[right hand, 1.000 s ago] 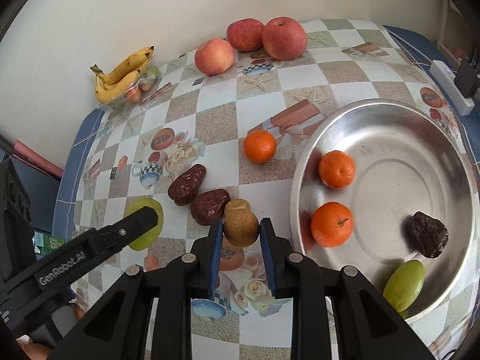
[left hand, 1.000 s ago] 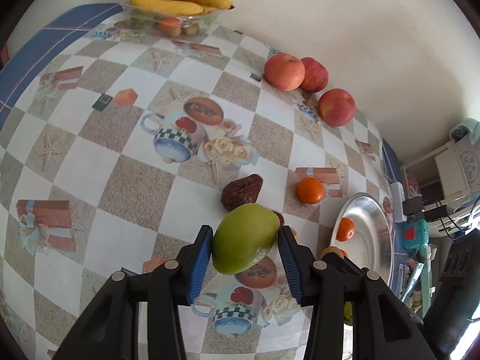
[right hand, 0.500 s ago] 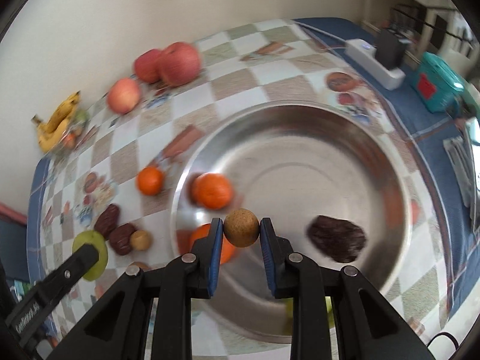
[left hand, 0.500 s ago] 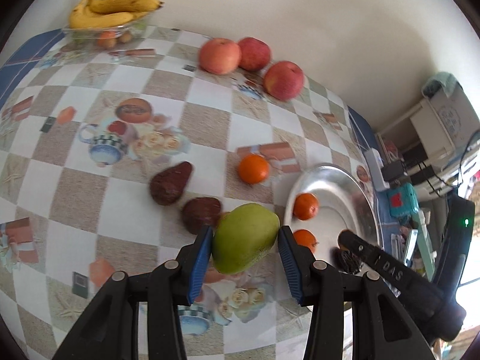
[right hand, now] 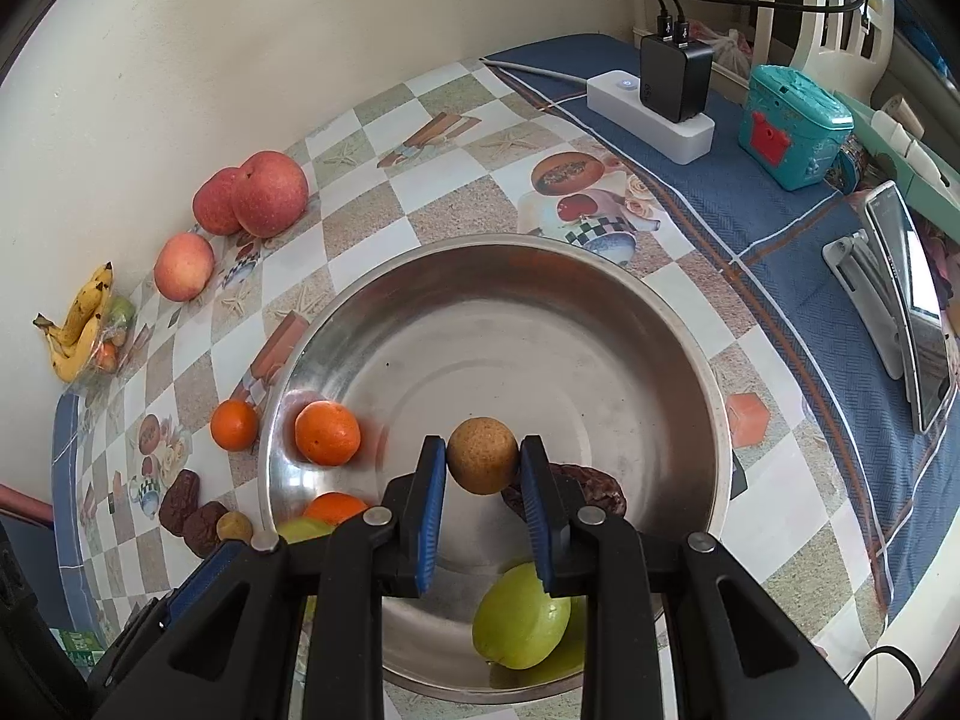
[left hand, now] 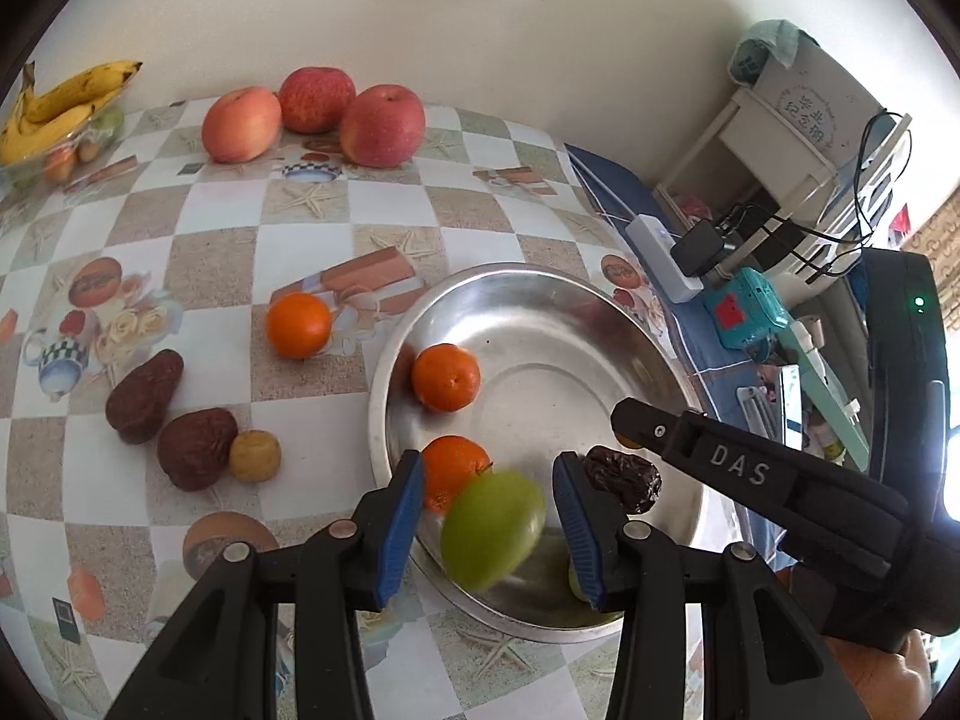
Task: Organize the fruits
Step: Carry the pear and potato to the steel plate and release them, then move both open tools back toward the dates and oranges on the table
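Observation:
My left gripper (left hand: 489,504) is open above the near rim of the steel bowl (left hand: 540,294). A green fruit (left hand: 492,531), blurred, is loose between its fingers and touches neither pad. My right gripper (right hand: 483,480) is shut on a small round brown fruit (right hand: 482,455) and holds it over the middle of the bowl (right hand: 498,252). The bowl holds two oranges (right hand: 327,432), a dark date (right hand: 591,483) and another green fruit (right hand: 519,615). On the table left of the bowl lie an orange (left hand: 298,324), two dark dates (left hand: 195,447) and a small brown fruit (left hand: 255,455).
Three apples (left hand: 381,123) stand at the back by the wall. Bananas (left hand: 57,108) lie in a clear container at the far left. A power strip with charger (right hand: 654,102), a teal box (right hand: 792,123) and a phone on a stand (right hand: 900,288) sit right of the bowl.
My left gripper has opened and let go of the green fruit over the bowl's near rim. My right gripper has carried the brown fruit further over the bowl's middle.

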